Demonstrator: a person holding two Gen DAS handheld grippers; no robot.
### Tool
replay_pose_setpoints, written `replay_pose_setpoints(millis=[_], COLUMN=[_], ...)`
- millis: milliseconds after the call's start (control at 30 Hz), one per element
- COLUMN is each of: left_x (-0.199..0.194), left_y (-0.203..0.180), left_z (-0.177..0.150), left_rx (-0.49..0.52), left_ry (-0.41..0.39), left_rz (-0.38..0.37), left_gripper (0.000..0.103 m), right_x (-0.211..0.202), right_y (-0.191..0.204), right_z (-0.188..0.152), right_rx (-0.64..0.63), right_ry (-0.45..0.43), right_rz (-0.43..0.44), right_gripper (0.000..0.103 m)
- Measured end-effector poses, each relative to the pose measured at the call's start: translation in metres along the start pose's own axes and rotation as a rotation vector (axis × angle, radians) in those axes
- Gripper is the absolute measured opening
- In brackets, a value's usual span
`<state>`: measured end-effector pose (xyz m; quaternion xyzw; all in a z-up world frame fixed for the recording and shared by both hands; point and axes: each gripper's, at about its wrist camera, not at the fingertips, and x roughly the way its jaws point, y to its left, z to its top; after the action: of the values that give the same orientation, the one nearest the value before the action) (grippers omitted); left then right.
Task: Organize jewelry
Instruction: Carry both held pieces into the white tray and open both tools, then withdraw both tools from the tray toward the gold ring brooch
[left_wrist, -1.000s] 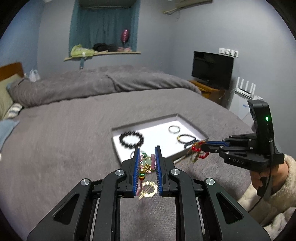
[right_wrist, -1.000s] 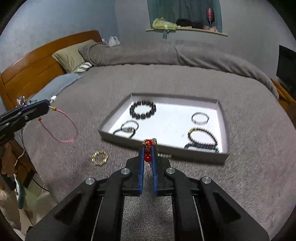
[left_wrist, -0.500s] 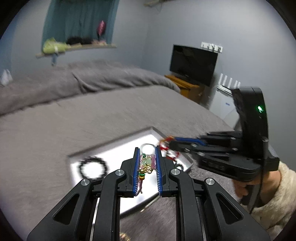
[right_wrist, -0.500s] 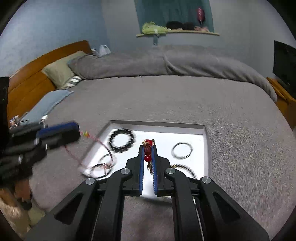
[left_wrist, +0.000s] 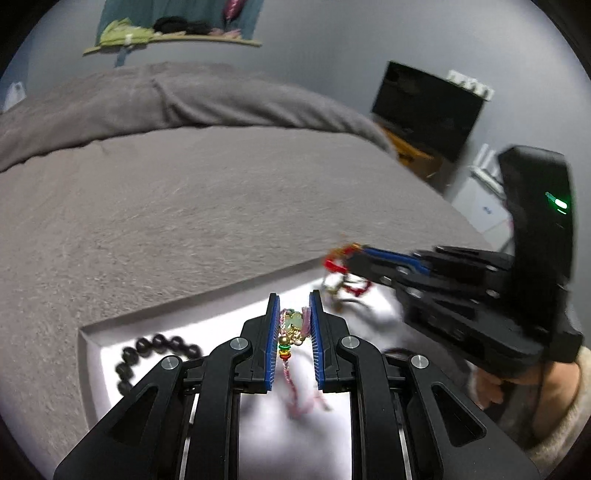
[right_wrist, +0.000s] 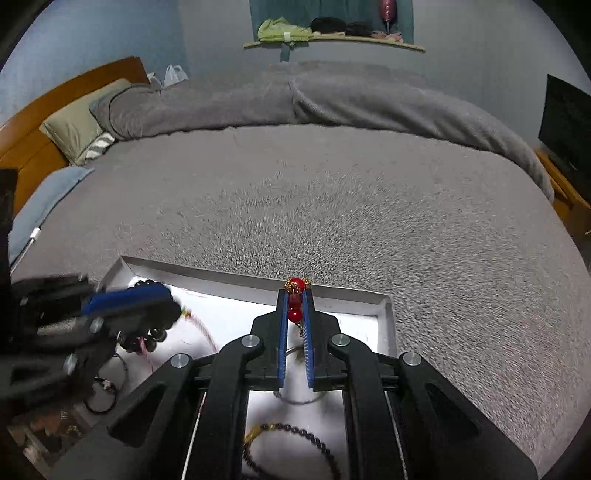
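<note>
My left gripper (left_wrist: 293, 308) is shut on a pink cord bracelet (left_wrist: 290, 334) with green and gold charms, whose cord hangs down over the white tray (left_wrist: 177, 314). My right gripper (right_wrist: 295, 295) is shut on a red bead bracelet (right_wrist: 294, 291) with gold links, above the tray's far wall (right_wrist: 332, 291). In the left wrist view the right gripper (left_wrist: 345, 258) reaches in from the right with its red bracelet (left_wrist: 338, 264) dangling. A black bead bracelet (left_wrist: 155, 352) lies in the tray's left part. A dark bead bracelet (right_wrist: 295, 437) and a thin ring bracelet (right_wrist: 299, 398) lie under the right gripper.
The tray sits on a grey bed cover (right_wrist: 332, 206). A wooden headboard (right_wrist: 55, 103) and pillows stand at the left, a folded duvet (right_wrist: 295, 99) at the back, a television (left_wrist: 428, 110) on a cabinet at the right. A person's hand in a fluffy sleeve (left_wrist: 546, 398) holds the right gripper.
Both grippers moved forward and down, from short of the tray to above it, each still holding its bracelet. The gold bracelet on the cover has left the views.
</note>
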<state>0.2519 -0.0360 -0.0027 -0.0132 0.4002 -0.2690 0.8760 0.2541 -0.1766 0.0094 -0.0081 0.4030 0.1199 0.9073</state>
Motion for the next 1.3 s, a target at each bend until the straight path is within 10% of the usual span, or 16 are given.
replay_pose_setpoints(millis=[300,400,1300], left_x=[0.023,0.022,-0.081], left_y=[0.027,0.029,-0.002], left_z=[-0.002,0.0,-0.052], left_rx=[-0.034,-0.039,-0.012], left_ry=[0.09,0.092,0.012], left_rz=[0.074,0.093,0.174], left_gripper=[0.018,0.032,0.047], right_x=[0.032,0.031,-0.103], right_y=[0.009,0.008,-0.01], right_z=[-0.005,-0.008,-0.069], right_rx=[-0.002,0.014,0.138], right_ry=[0.124,0.125,-0.045], right_rz=[0.058,0.067,-0.004], right_gripper=[0.009,0.009,0.047])
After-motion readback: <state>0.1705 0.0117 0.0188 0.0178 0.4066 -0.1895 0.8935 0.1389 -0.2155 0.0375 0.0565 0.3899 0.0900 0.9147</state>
